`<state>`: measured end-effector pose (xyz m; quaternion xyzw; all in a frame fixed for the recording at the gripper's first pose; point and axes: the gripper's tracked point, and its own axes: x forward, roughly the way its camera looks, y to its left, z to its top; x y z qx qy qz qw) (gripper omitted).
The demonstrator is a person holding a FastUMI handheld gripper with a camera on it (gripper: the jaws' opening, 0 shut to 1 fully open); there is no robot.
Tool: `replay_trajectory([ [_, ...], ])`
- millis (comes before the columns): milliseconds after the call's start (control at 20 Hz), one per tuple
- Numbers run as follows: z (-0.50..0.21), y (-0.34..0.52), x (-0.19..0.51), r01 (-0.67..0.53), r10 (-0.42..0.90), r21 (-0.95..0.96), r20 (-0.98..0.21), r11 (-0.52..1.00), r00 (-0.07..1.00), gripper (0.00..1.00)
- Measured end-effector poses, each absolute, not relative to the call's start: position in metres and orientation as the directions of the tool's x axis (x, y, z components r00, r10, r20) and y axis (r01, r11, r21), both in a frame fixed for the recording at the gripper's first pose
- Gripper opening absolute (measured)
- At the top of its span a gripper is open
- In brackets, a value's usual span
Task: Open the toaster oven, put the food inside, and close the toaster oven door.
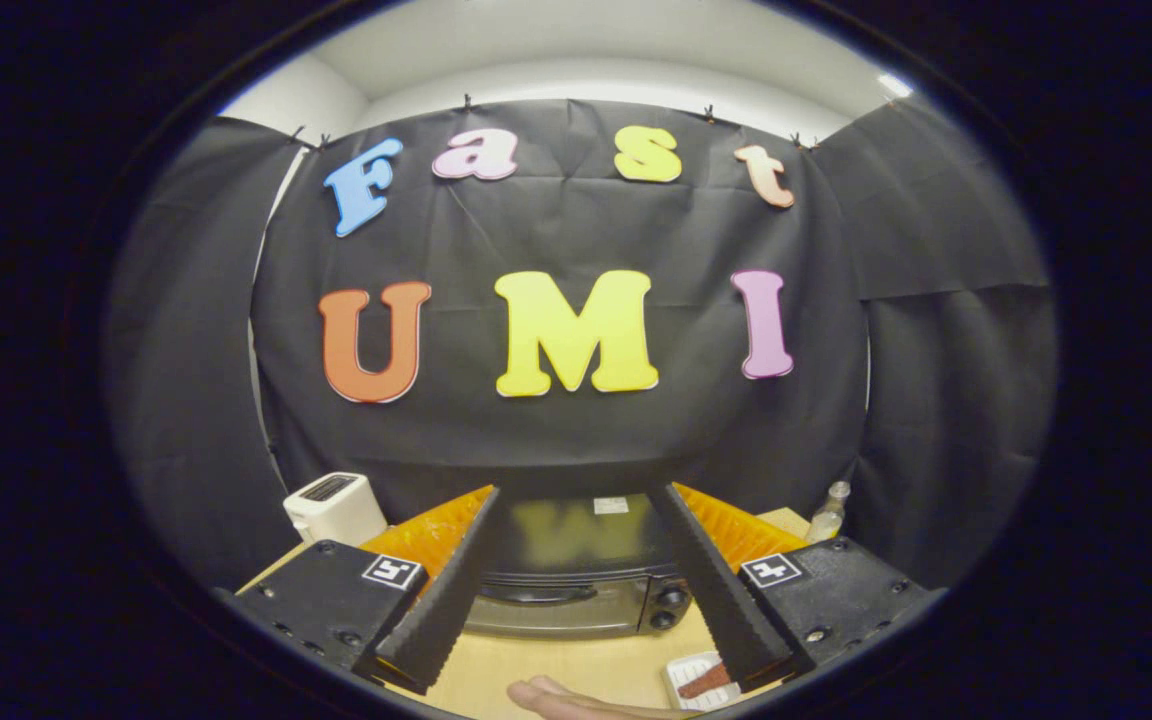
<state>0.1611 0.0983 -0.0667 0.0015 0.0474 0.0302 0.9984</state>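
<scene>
Claw [576, 500] wide open, holding nothing, lower centre of frame. Toaster oven [576, 580] between fingers, door shut. Food [704, 682] on bench [556, 675], lower right.

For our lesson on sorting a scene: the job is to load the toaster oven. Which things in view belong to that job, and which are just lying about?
Belongs to the job:
- toaster oven, door closed, beyond the fingers
- food on a small tray, on the table
- gripper, open, holding nothing

Just lying about:
- white toaster
- bottle
</scene>
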Motion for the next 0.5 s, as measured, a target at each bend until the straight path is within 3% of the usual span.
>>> replay_trajectory([
  [500,-0.183,0.131,0.239,-0.086,0.058,-0.067,-0.345,0.994,0.937,1.0],
])
